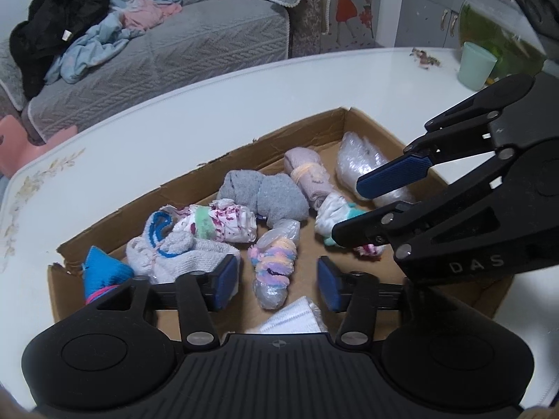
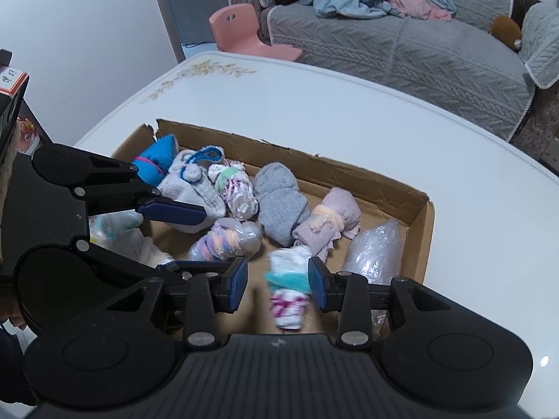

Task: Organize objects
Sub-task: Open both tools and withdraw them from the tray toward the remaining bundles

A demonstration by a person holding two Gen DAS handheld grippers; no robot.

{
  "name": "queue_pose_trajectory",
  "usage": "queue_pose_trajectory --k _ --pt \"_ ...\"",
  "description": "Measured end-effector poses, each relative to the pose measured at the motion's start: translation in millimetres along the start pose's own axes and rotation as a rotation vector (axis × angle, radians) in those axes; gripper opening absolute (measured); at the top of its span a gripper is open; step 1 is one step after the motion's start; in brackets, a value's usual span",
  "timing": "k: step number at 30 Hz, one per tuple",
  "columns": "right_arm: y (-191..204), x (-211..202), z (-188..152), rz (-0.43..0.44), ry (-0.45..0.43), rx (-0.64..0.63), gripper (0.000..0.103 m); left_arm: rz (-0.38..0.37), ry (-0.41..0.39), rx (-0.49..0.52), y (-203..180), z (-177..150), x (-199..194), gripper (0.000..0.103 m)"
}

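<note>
Two hand-held grippers: left [image 1: 277,284] parted, empty | right [image 2: 277,284] around sock roll [image 2: 288,293] | white table [image 2: 314,111], grey sofa [image 2: 401,56]

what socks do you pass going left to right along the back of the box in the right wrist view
blue sock bundle → white sock with blue trim → white, green and pink sock roll → grey fuzzy sock roll → lilac sock roll → clear plastic bag

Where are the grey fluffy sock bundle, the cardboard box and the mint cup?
grey fluffy sock bundle [image 1: 265,193]: left wrist view, middle of the roll.
cardboard box [image 1: 300,129]: left wrist view, inner face of its far wall.
mint cup [image 1: 476,66]: left wrist view, its side wall.
</note>
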State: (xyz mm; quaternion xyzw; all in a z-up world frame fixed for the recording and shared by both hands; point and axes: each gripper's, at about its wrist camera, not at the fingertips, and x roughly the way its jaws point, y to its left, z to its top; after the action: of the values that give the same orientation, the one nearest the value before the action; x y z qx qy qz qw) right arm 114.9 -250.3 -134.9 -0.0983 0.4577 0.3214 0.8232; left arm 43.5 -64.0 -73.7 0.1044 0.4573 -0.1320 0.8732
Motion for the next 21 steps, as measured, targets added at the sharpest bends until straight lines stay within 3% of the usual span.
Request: queue_pose_trajectory --k 11,21 --pt "2.2 -17.8 1.3 -0.006 -0.04 -0.011 0.036 0.031 -0.013 -0.006 5.9 3.2 -46.6 0.065" --pt "17.5 -55.4 -20.6 0.012 -0.068 -0.04 0.04 0.004 0.008 -0.063 4.2 -31.2 -114.4 0.072"
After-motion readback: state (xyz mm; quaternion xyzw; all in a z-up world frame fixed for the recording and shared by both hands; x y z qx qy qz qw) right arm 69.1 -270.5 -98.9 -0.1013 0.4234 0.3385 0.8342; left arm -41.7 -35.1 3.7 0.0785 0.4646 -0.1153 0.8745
